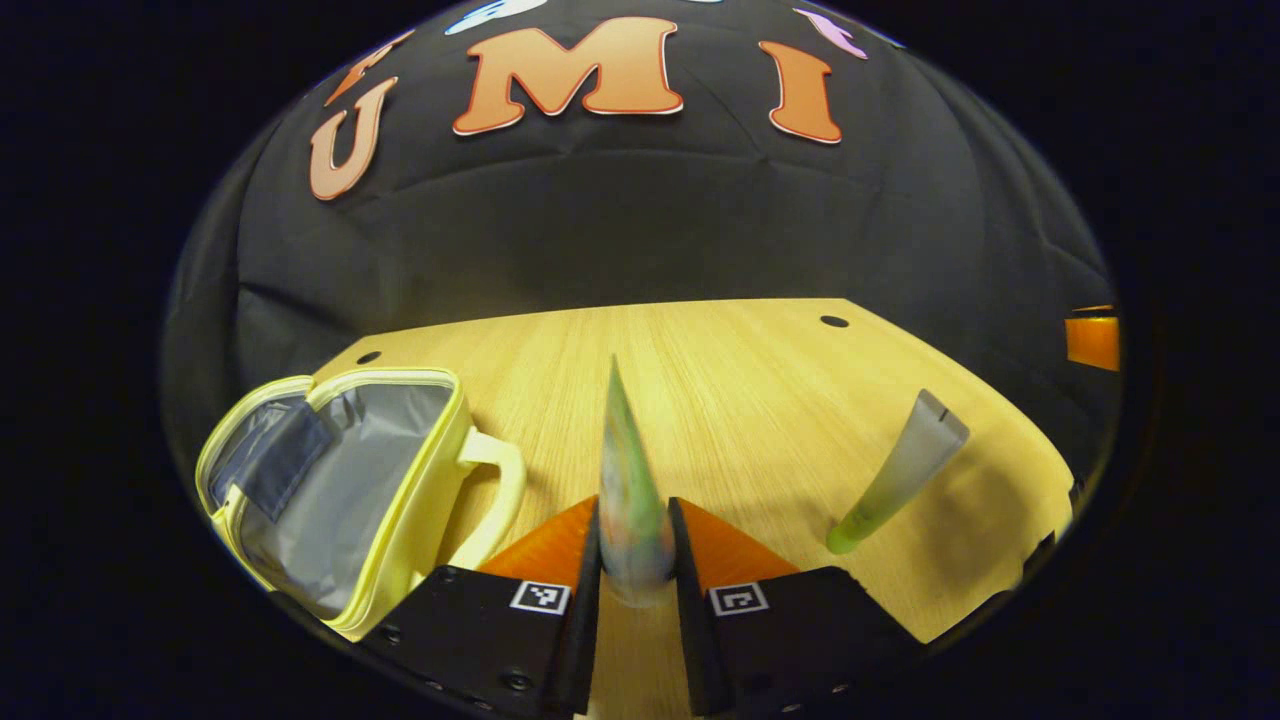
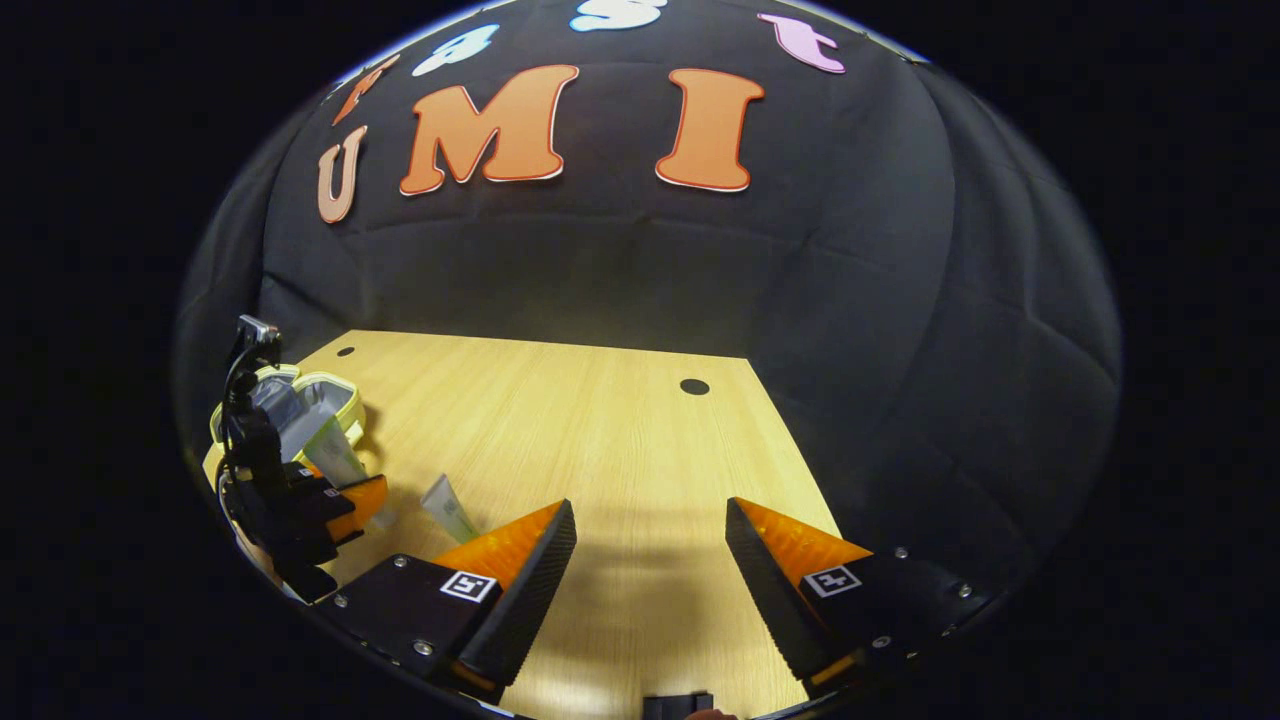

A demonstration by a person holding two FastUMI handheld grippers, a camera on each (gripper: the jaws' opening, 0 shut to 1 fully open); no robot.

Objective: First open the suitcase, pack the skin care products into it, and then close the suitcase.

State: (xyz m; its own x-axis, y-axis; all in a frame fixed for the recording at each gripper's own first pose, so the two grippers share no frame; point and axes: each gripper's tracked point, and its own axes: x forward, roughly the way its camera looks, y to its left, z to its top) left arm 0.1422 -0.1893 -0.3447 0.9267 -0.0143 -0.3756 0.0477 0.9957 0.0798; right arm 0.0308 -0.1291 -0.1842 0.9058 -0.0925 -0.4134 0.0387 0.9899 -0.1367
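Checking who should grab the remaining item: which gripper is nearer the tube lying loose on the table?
Judging by the right gripper view, the right gripper, open, hangs just beside the loose tube. The left gripper, shut on another tube, sits beyond it near the yellow case.

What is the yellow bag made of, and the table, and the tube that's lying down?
The yellow bag looks like soft fabric or coated cloth, with a smooth grey lining that creases. The table looks like pale wood or wood-look laminate, with straight grain lines showing. The lying tube looks like matte, slightly see-through plastic, flattened at its sealed end.
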